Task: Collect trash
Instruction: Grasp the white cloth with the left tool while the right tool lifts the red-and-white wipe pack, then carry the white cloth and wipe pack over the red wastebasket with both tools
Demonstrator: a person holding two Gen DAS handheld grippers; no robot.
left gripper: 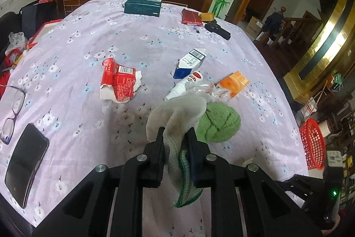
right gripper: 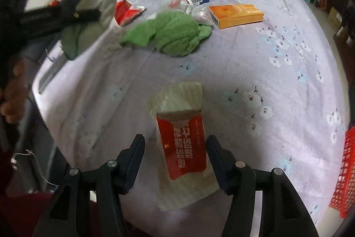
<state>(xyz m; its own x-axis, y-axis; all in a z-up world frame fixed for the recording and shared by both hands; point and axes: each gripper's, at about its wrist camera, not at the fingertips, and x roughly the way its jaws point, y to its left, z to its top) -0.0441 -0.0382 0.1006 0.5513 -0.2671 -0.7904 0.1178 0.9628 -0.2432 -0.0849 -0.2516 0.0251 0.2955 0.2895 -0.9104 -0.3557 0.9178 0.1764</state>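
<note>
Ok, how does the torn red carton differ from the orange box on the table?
The torn red carton is ripped open and flattened, its white inside showing; the orange box is intact and closed. The carton lies alone on the floral tablecloth; the box sits beside a crumpled clear plastic wrapper. Both rest flat on the cloth, ungripped.

A black phone (left gripper: 25, 164) lies beside glasses (left gripper: 13, 110); a teal tissue box (left gripper: 143, 7) stands far back.

soft daylight | glare perhaps from far windows | fisheye-bent edges
</note>
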